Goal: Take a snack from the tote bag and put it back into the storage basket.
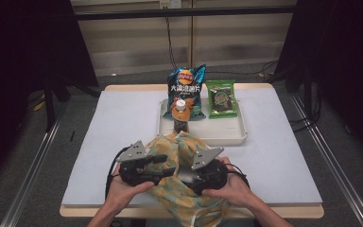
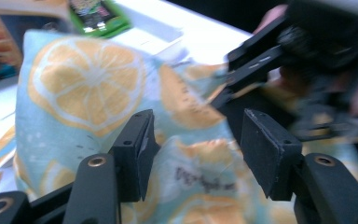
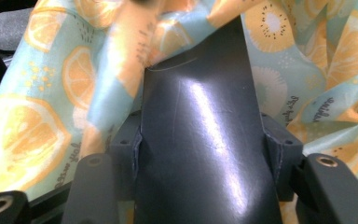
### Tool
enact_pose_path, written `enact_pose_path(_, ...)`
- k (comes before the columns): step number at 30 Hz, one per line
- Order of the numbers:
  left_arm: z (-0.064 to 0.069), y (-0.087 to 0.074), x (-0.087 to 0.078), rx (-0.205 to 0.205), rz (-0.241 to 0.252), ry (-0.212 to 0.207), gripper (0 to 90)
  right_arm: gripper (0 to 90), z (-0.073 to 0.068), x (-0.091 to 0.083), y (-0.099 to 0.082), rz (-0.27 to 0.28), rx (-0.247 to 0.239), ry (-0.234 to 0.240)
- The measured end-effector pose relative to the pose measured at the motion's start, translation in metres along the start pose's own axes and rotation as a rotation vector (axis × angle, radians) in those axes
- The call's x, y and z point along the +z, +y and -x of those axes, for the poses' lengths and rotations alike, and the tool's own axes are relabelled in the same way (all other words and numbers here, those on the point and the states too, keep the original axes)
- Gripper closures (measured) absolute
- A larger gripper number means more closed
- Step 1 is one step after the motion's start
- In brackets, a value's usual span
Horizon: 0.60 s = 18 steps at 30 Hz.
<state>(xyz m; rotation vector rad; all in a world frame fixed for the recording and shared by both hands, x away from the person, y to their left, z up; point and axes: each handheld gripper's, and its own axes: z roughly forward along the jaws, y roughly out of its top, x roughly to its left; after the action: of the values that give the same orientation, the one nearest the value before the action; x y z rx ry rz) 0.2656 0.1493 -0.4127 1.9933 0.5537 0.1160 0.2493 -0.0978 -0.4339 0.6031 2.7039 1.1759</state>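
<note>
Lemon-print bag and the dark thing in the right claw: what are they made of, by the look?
Lemon-print bag: looks like thin woven cloth or coated fabric with a matte printed surface; it creases and drapes in soft folds. Dark object clamped in the right claw: smooth, glossy, near-black, with sharp streaks of reflected light; probably plastic film or smooth plastic, I cannot tell which.

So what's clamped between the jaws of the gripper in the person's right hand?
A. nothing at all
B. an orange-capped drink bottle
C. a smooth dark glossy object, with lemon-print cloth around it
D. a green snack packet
C: in the right gripper view the right gripper has its jaws against both sides of a dark glossy object, with the lemon-print cloth bunched behind and around it.
</note>
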Motion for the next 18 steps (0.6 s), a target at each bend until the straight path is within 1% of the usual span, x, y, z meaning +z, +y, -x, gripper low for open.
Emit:
enact_pose_path(1, 0.001, -0.002, 0.003, 0.000, -0.006, 0.002, 47.6, 43.3, 0.000, 0.000, 0.000, 0.006, 0.004, 0.000)
enact_pose_path(2, 0.002, -0.003, 0.004, 0.021, -0.029, 0.022, 51.9, 43.4, 0.000, -0.001, 0.000, 0.005, 0.000, -0.002)
enact_pose_path(3, 0.003, -0.005, 0.005, 0.033, -0.045, 0.023, 56.2, 43.4, 0.000, -0.002, 0.000, 0.003, 0.000, 0.000)
enact_pose_path(5, 0.002, -0.008, 0.005, 0.041, -0.059, 0.042, 65.9, 43.4, -0.001, -0.001, 0.000, -0.007, 0.000, -0.002)
enact_pose_path(6, 0.001, -0.010, 0.004, 0.029, -0.059, 0.032, 71.8, 43.4, -0.001, 0.000, -0.001, -0.011, 0.001, -0.003)
enact_pose_path(9, -0.002, -0.013, 0.001, 0.025, -0.064, 0.017, 85.2, 43.4, -0.001, 0.001, -0.002, -0.023, -0.007, 0.000)
enact_pose_path(10, -0.003, -0.014, -0.002, 0.018, -0.055, 0.017, 87.2, 43.4, -0.001, 0.001, -0.003, -0.021, -0.004, 0.001)
enact_pose_path(11, -0.004, -0.014, -0.005, 0.015, -0.050, 0.027, 88.3, 43.4, -0.001, 0.001, -0.003, -0.017, 0.006, 0.000)
enact_pose_path(12, -0.007, -0.015, -0.009, 0.013, -0.046, 0.032, 88.8, 43.4, 0.000, 0.000, -0.003, -0.016, 0.004, -0.003)
enact_pose_path(13, -0.008, -0.016, -0.013, -0.006, -0.025, 0.035, 89.0, 43.4, 0.000, -0.002, -0.004, -0.014, 0.004, -0.008)
enact_pose_path(15, -0.013, -0.017, -0.024, -0.022, -0.007, 0.064, 89.2, 43.5, -0.001, -0.006, -0.004, 0.006, 0.014, -0.015)
enact_pose_path(16, -0.014, -0.017, -0.029, -0.034, 0.011, 0.077, 89.3, 43.5, -0.001, -0.008, -0.005, 0.010, 0.015, -0.018)
enact_pose_path(18, -0.017, -0.017, -0.038, -0.043, 0.028, 0.093, 89.4, 43.5, -0.001, -0.013, -0.006, 0.022, 0.022, -0.020)
